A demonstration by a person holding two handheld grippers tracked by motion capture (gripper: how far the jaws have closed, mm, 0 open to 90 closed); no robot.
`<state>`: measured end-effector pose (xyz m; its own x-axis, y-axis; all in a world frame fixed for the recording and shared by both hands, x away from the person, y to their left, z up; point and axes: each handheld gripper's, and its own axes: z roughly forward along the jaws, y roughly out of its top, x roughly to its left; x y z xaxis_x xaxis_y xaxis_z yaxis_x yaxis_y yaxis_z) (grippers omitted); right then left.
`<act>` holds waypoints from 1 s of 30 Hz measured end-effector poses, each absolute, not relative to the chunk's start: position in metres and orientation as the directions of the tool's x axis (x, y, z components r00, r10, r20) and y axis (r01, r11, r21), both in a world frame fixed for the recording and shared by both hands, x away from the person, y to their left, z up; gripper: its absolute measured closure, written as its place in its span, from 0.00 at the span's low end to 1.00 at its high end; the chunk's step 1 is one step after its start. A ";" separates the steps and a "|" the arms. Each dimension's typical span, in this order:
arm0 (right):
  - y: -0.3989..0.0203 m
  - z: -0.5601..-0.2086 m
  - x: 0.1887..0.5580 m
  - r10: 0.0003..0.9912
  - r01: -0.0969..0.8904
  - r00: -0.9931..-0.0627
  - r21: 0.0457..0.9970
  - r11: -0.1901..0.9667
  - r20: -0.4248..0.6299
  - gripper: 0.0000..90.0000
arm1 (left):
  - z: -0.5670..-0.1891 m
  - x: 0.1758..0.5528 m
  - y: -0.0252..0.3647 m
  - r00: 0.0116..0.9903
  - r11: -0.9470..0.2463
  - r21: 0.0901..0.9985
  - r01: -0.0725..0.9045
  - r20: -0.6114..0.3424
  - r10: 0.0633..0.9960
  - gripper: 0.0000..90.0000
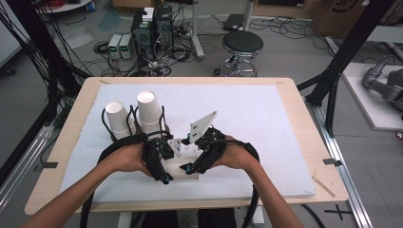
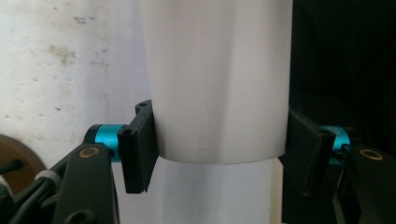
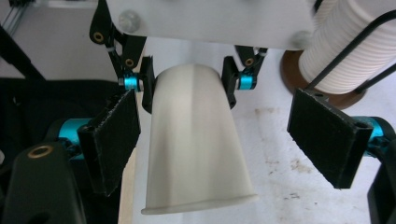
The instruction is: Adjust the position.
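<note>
Both hands meet; left gripper (image 3: 189,81) clamps white cup (image 3: 196,154).

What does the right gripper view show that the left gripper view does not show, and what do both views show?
Right gripper view alone: the cup's rolled rim, the stack of paper cups inside its wire holder, and the right claw open around the cup without touching it. Left gripper view alone: the left claw's pads pressed on the cup's base end. Both: the white paper cup gripped by the left claw.
</note>
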<state>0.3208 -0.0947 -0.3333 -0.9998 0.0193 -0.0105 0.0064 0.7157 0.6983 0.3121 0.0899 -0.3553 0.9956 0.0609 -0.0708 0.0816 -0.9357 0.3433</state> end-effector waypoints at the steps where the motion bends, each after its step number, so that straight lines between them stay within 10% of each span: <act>1: -0.097 -0.332 0.321 0.026 0.010 -1.000 0.708 0.706 -0.012 0.20 | -0.355 0.312 0.090 0.995 -0.934 0.346 0.083 -0.073 0.061 0.39; 30: -0.161 -0.331 0.317 0.171 0.069 -0.985 0.856 0.512 -0.023 0.20 | -0.363 0.306 0.151 0.971 -0.626 0.750 0.212 -0.089 0.223 0.39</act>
<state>0.3173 -0.1606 -0.3305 -0.9849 0.1714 -0.0232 0.0689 0.5118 0.8564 0.3056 0.1511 -0.3625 0.9708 0.2229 -0.0886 0.2122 -0.6259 0.7505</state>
